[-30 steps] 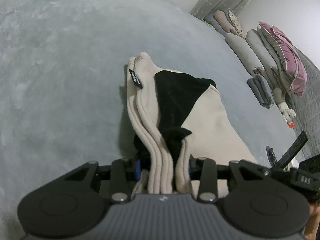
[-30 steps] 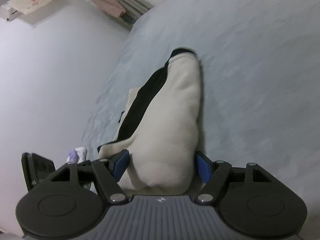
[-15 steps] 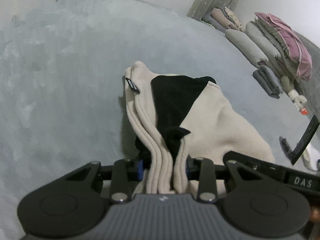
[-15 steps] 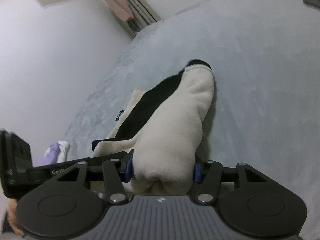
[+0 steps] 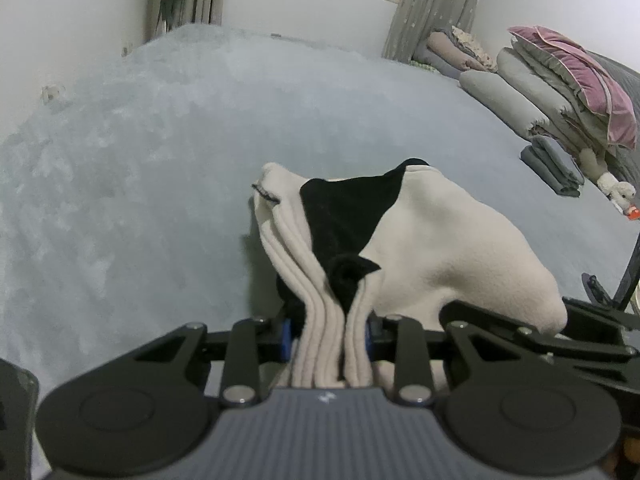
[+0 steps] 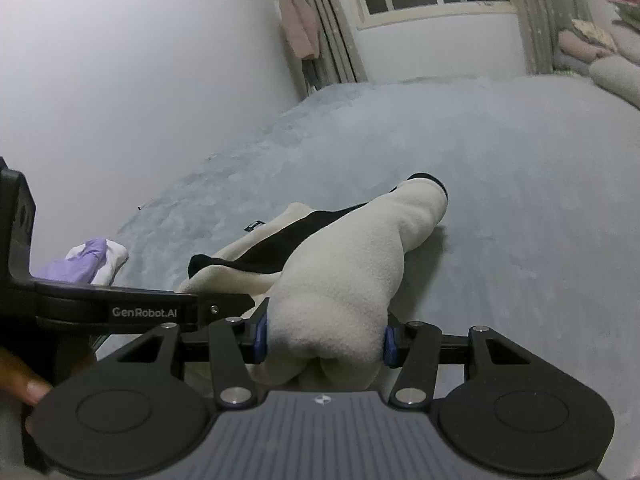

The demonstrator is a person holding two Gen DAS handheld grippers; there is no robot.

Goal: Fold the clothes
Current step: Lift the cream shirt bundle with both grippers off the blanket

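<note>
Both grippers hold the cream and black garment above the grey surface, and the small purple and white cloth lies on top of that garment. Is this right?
Not quite. The purple and white cloth lies apart from the garment, on the grey surface, as the right wrist view shows. The left gripper and right gripper do both hold the garment.

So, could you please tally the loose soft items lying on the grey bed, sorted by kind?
Cream and black garment, held by both the left gripper and the right gripper: 1
Purple and white clothing pile: 1
Folded grey cloth: 1
Plush toy: 1
Total: 4
</note>
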